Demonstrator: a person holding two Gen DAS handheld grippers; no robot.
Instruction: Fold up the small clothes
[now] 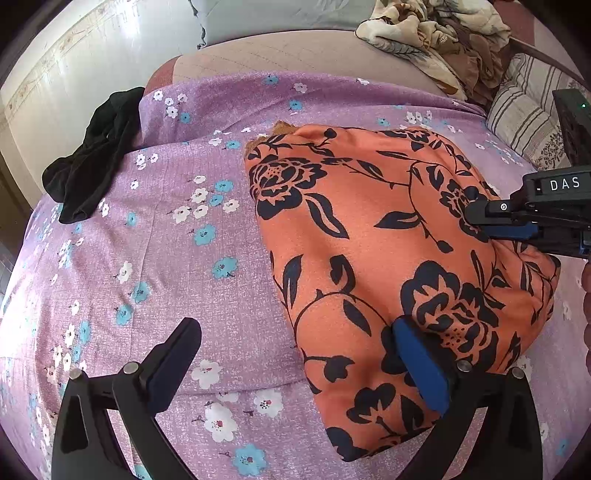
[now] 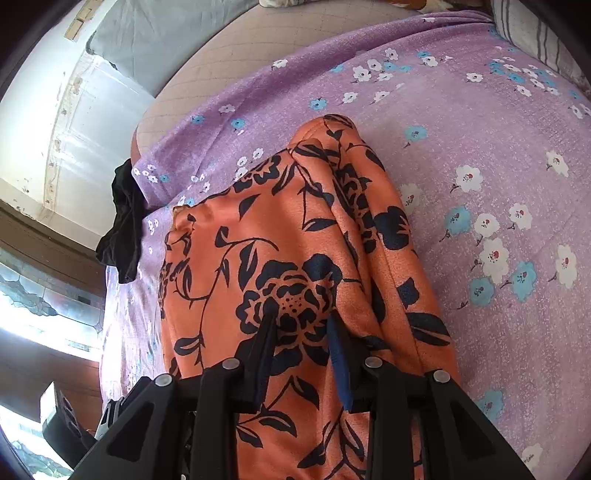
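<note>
Bedsheet: a purple bedsheet [image 1: 229, 155] printed with white and blue flowers covers the bed and carries everything named here.
Orange garment: a folded orange garment [image 1: 369, 236] with a black floral print lies flat on the bedsheet, toward the side where the striped pillow sits. In the left wrist view its long axis runs from the near edge of the sheet diagonally up toward the far end of the bed, one narrow end pointing at the left gripper. In the right wrist view the same cloth [image 2: 280, 258] stretches lengthwise straight away from the camera, with a raised fold along its right side.
Blanket: a crumpled cream and brown blanket [image 1: 436, 33] is heaped beyond the garment's far end, off the bedsheet.
Striped pillow: a striped pillow [image 1: 524, 110] rests beside that heap.
Black cloth: a bunched black cloth [image 1: 96, 155] sits on the bedsheet's edge, well apart from the garment.
Left gripper: the left gripper [image 1: 295, 350] has its fingers spread wide, one blue pad touching the garment's near end, the other over bare sheet.
Right gripper: the right gripper [image 2: 301, 317] has fingers narrowly apart, tips resting on the garment, gripping nothing.
</note>
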